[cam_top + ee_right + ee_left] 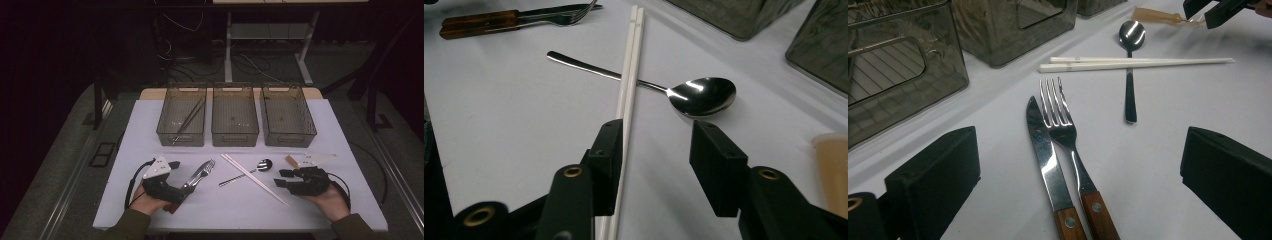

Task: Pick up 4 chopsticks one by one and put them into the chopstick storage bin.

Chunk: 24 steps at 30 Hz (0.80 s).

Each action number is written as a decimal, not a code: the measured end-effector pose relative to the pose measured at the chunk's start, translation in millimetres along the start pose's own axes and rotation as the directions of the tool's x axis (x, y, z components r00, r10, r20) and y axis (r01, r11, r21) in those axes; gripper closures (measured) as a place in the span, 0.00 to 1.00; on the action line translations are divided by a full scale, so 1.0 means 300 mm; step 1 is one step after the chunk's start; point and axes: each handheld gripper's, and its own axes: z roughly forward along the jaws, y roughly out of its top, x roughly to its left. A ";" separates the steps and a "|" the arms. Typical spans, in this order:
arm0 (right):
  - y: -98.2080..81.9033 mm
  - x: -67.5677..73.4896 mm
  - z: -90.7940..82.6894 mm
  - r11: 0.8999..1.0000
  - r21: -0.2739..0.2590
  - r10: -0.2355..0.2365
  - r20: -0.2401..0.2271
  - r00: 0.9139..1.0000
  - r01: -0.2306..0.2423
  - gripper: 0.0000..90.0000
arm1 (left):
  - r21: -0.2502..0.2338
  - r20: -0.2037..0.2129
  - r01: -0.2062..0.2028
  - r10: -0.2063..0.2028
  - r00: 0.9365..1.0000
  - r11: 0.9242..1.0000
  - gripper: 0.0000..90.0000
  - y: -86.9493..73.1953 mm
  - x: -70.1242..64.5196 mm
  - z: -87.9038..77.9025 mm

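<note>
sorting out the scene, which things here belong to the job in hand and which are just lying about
In the job: knife and fork between the left gripper jaws; chopsticks by the right gripper.
Lying about: spoon, three bins, tongs.

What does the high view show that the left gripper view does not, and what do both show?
High view alone: three grey bins in a row, with tongs in the left bin, and the person's hands on each hand-held gripper. Left gripper view alone: the left hand-held gripper with its jaws open around the knife and fork, not touching them. Shared: knife, fork, white chopsticks lying across the spoon.
</note>
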 end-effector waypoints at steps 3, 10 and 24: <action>0.012 0.002 0.016 1.000 0.010 -0.004 -0.009 1.000 0.004 0.66 | -0.002 0.005 0.003 -0.003 1.000 1.000 0.03 0.000 -0.003 0.001; 0.038 0.005 0.052 1.000 0.019 -0.006 -0.031 1.000 0.006 0.72 | -0.009 0.006 0.012 -0.012 1.000 1.000 0.03 0.000 -0.001 -0.001; 0.078 0.021 0.131 0.997 0.076 -0.018 -0.062 0.998 0.023 0.87 | -0.006 0.011 0.010 -0.010 1.000 1.000 0.03 0.000 -0.001 0.001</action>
